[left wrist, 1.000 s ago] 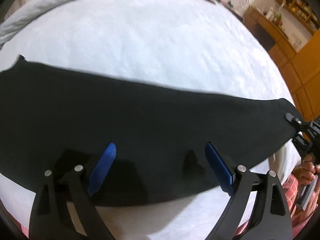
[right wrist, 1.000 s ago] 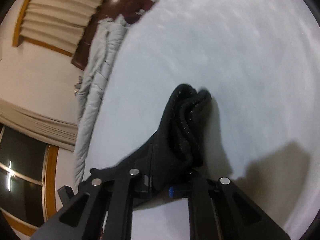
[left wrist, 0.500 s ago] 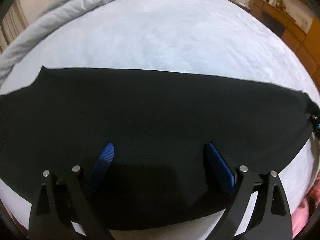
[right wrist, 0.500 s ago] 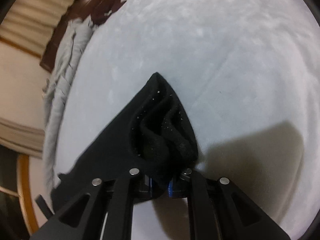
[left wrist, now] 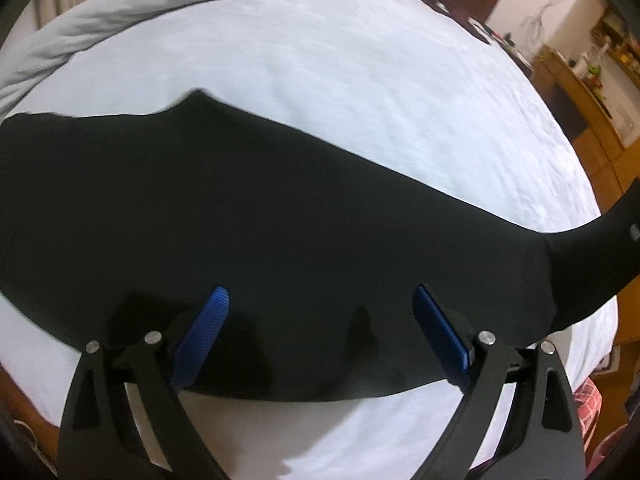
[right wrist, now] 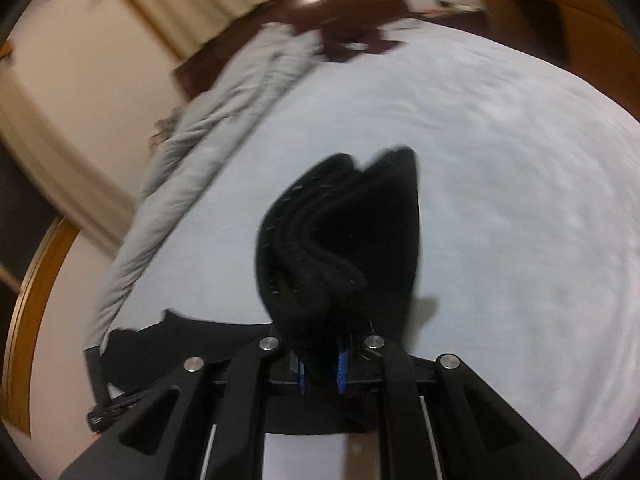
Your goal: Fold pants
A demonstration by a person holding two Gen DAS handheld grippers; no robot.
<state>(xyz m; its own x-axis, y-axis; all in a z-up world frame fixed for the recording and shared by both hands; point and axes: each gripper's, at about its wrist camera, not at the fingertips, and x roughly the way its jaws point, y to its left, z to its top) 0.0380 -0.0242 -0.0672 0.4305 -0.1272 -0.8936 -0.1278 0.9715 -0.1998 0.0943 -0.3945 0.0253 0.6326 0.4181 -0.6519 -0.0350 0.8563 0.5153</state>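
Pants: we are seeing the black fabric pants (left wrist: 280, 216) lying stretched across the pale blue bed sheet (left wrist: 320, 92), one end lifted.
Left gripper (left wrist: 320, 332): we are holding its blue-padded fingers (left wrist: 206, 330) wide apart over the near edge, gripping nothing.
Right gripper (right wrist: 322, 368): we are pinching a bunched end (right wrist: 340, 240) between narrow fingers.
Background: a grey rolled duvet (right wrist: 208, 140) is lying along the bed's far side.

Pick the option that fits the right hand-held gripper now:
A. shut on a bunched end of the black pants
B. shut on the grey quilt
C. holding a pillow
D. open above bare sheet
A: the right hand-held gripper has its jaws closed on a bunched end of the black pants.
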